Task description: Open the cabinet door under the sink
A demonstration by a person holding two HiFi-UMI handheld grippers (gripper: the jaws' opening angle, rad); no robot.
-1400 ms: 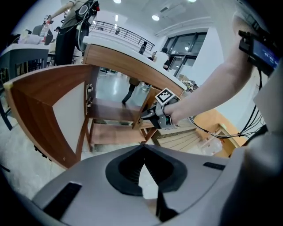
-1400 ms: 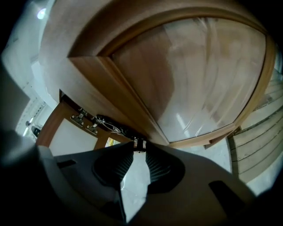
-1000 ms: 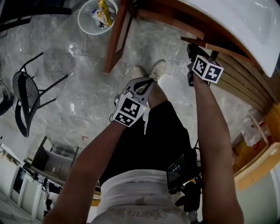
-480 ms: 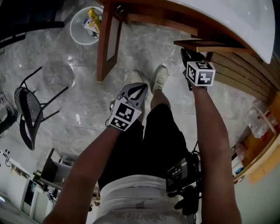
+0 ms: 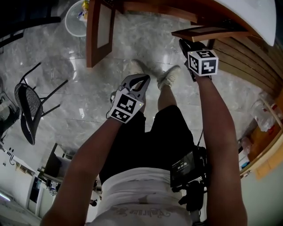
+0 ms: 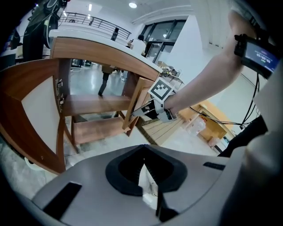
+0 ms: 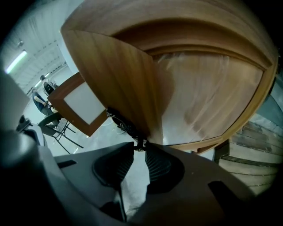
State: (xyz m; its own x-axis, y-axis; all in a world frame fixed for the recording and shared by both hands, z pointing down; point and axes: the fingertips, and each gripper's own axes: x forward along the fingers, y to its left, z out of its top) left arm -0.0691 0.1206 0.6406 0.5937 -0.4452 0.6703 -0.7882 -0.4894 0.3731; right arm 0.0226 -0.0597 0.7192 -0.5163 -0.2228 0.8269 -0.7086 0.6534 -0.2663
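The cabinet under the white sink (image 5: 258,13) has two wooden doors. Its left door (image 5: 99,31), with a white panel, stands swung wide open. The right door (image 5: 208,32) is part-way open, edge-on below the counter. My right gripper (image 5: 186,45) is shut on the small dark knob (image 7: 140,142) at that door's (image 7: 119,79) free edge, one pad on each side. My left gripper (image 5: 140,80) hangs over the floor in front of the cabinet, shut and empty (image 6: 143,148). In the left gripper view the open cabinet shelves (image 6: 95,106) and my right gripper (image 6: 143,110) at the right door show.
A black mesh chair (image 5: 26,106) stands on the marble floor at the left. A white bin (image 5: 74,20) sits beyond the left door. A slatted wooden panel (image 5: 247,66) runs along the right. The person's feet (image 5: 170,77) stand close to the cabinet.
The right door has swung further out from the cabinet with my right gripper on its knob. The left gripper has drifted a little across the floor, still shut.
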